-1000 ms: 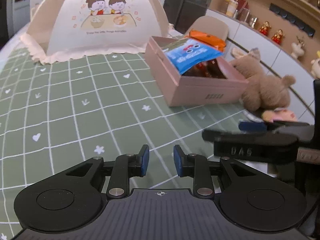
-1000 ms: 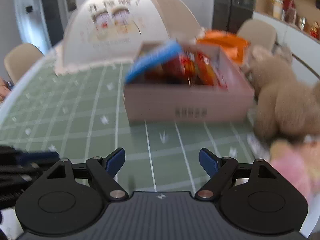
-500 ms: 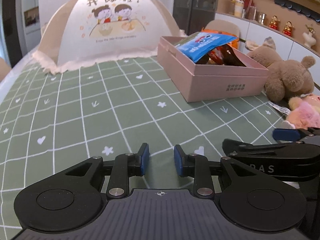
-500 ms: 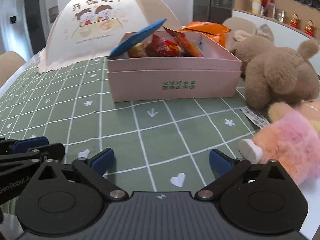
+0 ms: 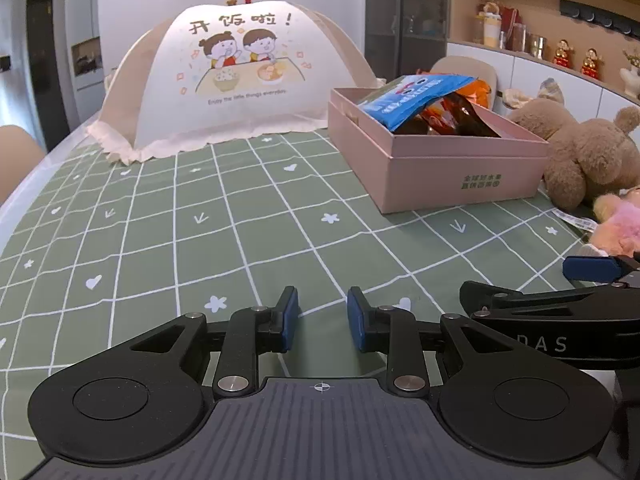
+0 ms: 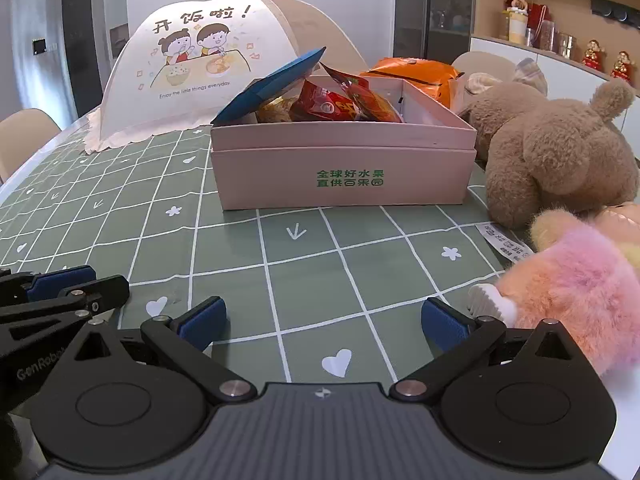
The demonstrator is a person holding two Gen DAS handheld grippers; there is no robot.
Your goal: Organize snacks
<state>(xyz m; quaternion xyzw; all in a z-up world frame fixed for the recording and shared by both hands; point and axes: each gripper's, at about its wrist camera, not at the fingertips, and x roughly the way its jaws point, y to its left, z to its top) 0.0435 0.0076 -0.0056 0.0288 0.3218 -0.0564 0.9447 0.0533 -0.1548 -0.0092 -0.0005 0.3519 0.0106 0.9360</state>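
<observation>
A pink cardboard box [image 6: 344,176] stands on the green checked tablecloth [image 6: 304,264]. It holds a blue snack bag [image 6: 272,80] leaning on its left rim and red snack bags [image 6: 340,104]. An orange bag [image 6: 416,74] lies just behind the box. My right gripper [image 6: 324,320] hovers low over the cloth in front of the box, open wide, nothing between its fingers. My left gripper [image 5: 322,316] is beside it on the left, its blue pads a small gap apart and empty. The box [image 5: 460,168] sits ahead and to the right in the left wrist view.
A mesh food cover [image 5: 240,80] with a cartoon print fills the far left of the table. A brown teddy bear [image 6: 552,148] lies against the box's right side. A pink plush toy [image 6: 576,280] lies close to my right gripper's right finger. Chairs ring the table.
The right jaws have spread wider. Both grippers have sunk a little toward the cloth and levelled out, and the blur in the right view has gone. The left jaws keep the same small gap.
</observation>
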